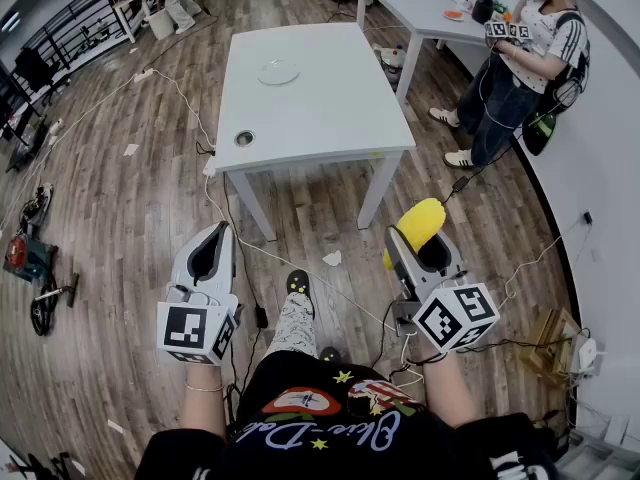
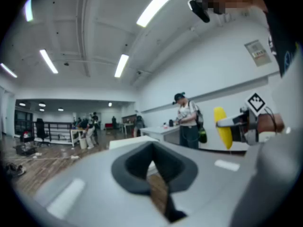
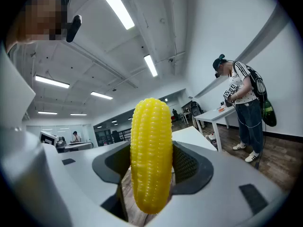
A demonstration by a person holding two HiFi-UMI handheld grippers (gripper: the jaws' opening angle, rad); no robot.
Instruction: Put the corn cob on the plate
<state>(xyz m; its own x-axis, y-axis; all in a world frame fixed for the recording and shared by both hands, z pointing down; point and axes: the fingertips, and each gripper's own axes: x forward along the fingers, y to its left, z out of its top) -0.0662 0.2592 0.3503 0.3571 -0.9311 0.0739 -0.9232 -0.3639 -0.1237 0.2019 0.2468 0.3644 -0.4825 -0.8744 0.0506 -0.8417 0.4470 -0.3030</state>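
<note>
A yellow corn cob (image 1: pixel 418 225) stands upright between the jaws of my right gripper (image 1: pixel 426 246), which is shut on it and held level in front of me. In the right gripper view the corn cob (image 3: pixel 151 152) fills the middle, with a dark pad on each side of it. A clear glass plate (image 1: pixel 278 72) lies on the white table (image 1: pixel 330 118) ahead, well beyond both grippers. My left gripper (image 1: pixel 207 253) is level at the left, jaws together and empty. The left gripper view shows the cob (image 2: pixel 221 126) off to the right.
A person (image 1: pixel 520 63) stands at the far right beside a second white table (image 1: pixel 420 8) that carries small things. Cables (image 1: pixel 250 238) trail over the wooden floor between me and the near table. Tools and clutter (image 1: pixel 30 253) lie at the left.
</note>
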